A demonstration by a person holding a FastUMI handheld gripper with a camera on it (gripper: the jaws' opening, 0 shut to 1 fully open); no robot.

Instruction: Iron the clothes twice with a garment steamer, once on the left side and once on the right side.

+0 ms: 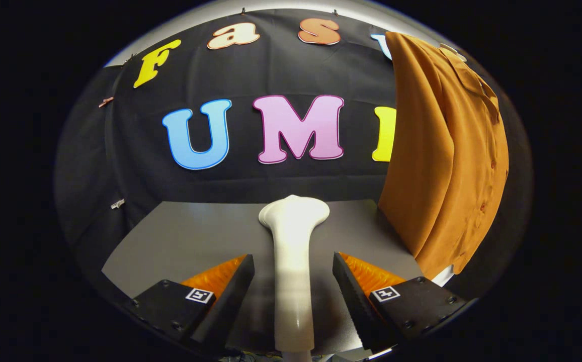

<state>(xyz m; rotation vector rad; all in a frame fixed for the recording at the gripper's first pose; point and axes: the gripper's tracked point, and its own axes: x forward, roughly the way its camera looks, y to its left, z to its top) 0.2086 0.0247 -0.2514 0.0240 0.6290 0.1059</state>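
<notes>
A white garment steamer (293, 261) runs straight ahead between my fingers, its handle towards me and its wider head (295, 213) out over the grey table (195, 236). My gripper (293, 259) is open, with a gap between the handle and each finger (240, 281), so neither presses on it. A rust-orange buttoned shirt (441, 161) hangs to the right, beyond the right finger, and its hem comes down to the table's right edge.
The booth's black cloth wall stands behind the table. A few small clips (117, 203) pin the cloth at the left. Bare grey tabletop lies to the left of the steamer.
</notes>
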